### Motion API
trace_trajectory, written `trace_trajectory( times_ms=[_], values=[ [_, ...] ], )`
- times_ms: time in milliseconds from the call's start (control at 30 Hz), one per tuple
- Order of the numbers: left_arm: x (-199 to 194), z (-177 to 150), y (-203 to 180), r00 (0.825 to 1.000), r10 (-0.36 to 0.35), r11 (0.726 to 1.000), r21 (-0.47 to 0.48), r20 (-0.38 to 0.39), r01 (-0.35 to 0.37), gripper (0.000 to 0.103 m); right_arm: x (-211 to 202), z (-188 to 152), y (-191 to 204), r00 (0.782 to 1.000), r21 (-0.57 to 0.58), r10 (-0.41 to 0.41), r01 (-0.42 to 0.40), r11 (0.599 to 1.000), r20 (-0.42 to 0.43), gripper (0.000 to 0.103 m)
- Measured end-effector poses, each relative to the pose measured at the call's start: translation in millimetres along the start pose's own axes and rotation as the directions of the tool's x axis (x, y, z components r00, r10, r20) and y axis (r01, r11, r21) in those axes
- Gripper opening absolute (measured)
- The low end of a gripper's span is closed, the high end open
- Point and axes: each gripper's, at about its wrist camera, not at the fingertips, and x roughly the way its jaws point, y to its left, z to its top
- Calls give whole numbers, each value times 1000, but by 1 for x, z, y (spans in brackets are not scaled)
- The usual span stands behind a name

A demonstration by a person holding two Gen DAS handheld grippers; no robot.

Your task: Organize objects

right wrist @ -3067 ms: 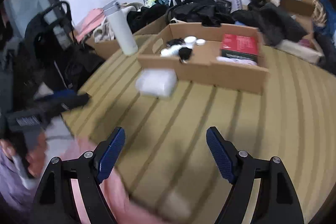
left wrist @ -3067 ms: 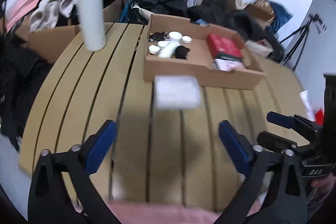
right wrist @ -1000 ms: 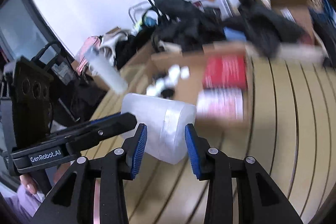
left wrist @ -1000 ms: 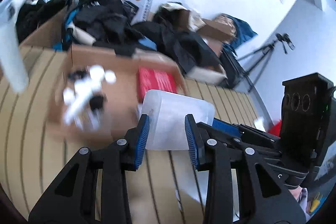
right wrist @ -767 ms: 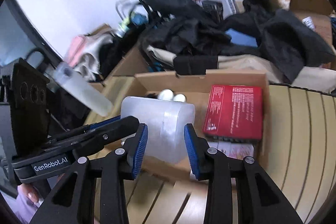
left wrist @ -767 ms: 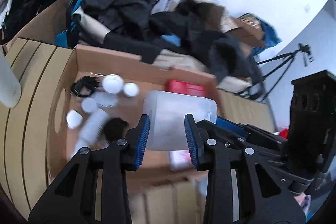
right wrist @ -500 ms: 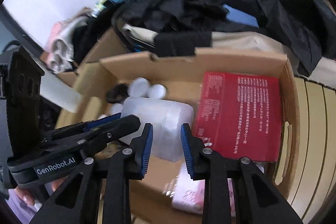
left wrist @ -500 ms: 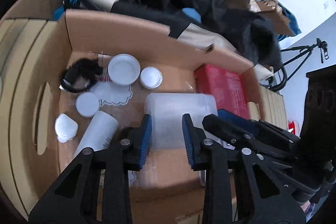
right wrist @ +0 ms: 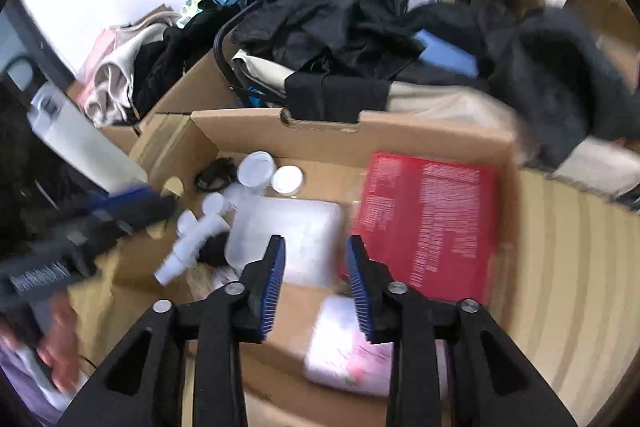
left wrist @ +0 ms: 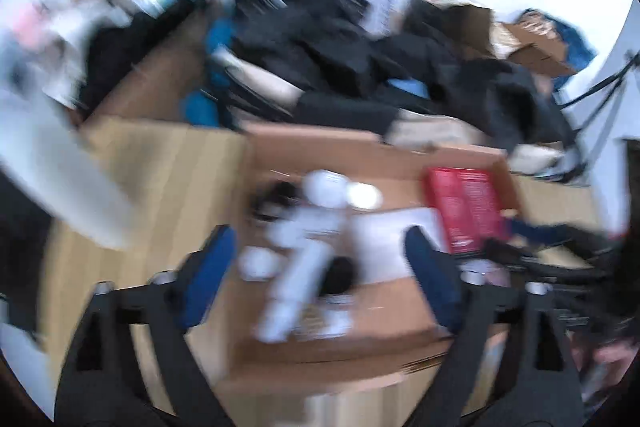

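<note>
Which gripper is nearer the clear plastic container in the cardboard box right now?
Right. The right gripper hangs over the near edge of the clear plastic container, jaws just opened off it. The left gripper, jaws wide, has swung off to the container's left side.

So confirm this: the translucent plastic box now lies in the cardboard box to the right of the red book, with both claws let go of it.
Wrong side. In the right wrist view the translucent plastic box lies left of the red book, inside the cardboard box. The rest holds: the left claw and right claw have just been opening and neither presses on it.
</note>
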Motion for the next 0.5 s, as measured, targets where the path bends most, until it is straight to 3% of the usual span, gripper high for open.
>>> trace_trajectory(
  times_ms=[33, 67, 200, 333, 500],
  values=[
    [-10, -3, 1, 998, 54, 998, 26, 15, -54, 98, -9, -2, 0, 1000, -13, -13, 13, 1000, 11, 72],
    [-21, -7, 2, 994, 102, 993, 54, 26, -103, 103, -20, -5, 0, 999, -24, -24, 25, 999, 26, 84],
    [-57, -19, 6, 982, 182, 978, 96, 55, -186, 103, -65, -14, -3, 994, -38, -84, 87, 996, 63, 84],
    [-93, -35, 3, 979, 198, 974, 103, 57, -203, 103, -108, -30, -4, 986, -11, -141, 143, 990, 89, 84],
    [-147, -64, -8, 976, 188, 974, 103, 108, -200, 103, -152, -62, 4, 986, 5, -129, 129, 992, 107, 84]
  ],
)
